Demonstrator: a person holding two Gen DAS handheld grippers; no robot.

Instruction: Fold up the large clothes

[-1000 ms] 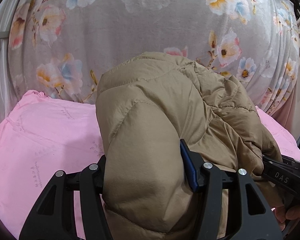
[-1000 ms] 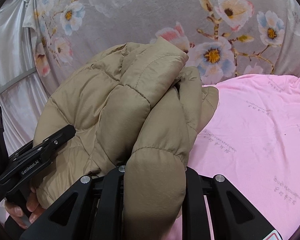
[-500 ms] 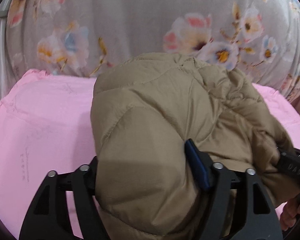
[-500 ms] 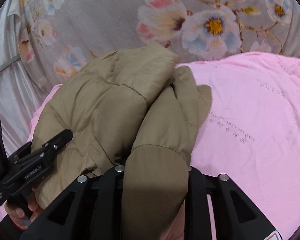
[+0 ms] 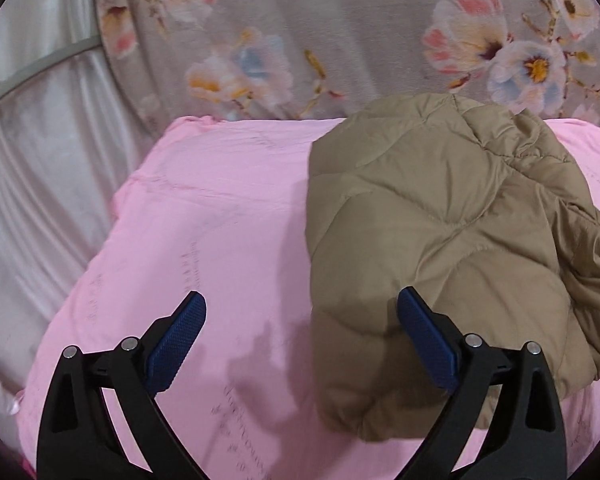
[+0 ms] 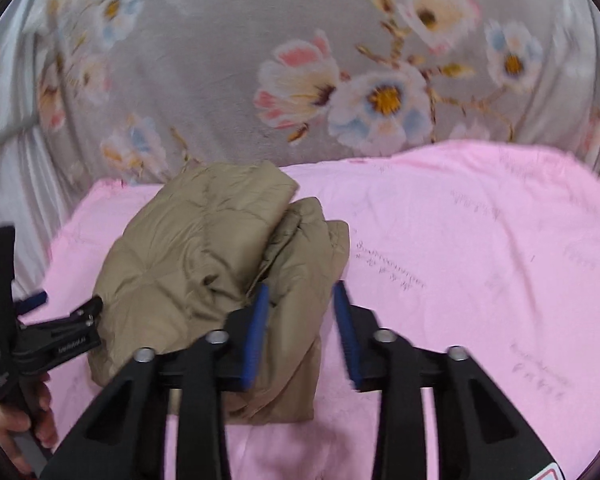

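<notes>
So up close, the left gripper [image 5: 300,334] is sitting wide open over the pink sheet [image 5: 220,240], nothing between its blue pads [image 5: 178,340], with the right-side pad just overlapping the near-left edge of the tan puffer jacket [image 5: 440,240], though whether it's actually touching I can't tell. The right gripper [image 6: 300,328] is also parted, narrower than the left one, and a folded flap of the jacket [image 6: 204,280] is lying in the gap between its pads [image 6: 256,332]; it's not looking pinched from here, the fabric is just sagging through. In the right wrist view, the other tool and the hand [image 6: 16,420] holding it are hanging at the jacket's left side. A bit farther in, the jacket is lying as a puffy folded bundle on the sheet, toward the back edge of the bed and nearer its left side in the right camera's view. Behind all that, the grey floral blanket [image 6: 300,80] is draping across the back. My read: the bundle is getting set down, so the fold is mostly done. Next move is probably backing both tools clear without dragging the top layer, then maybe patting it flat, since puffy down is going to want to spring open.
</notes>
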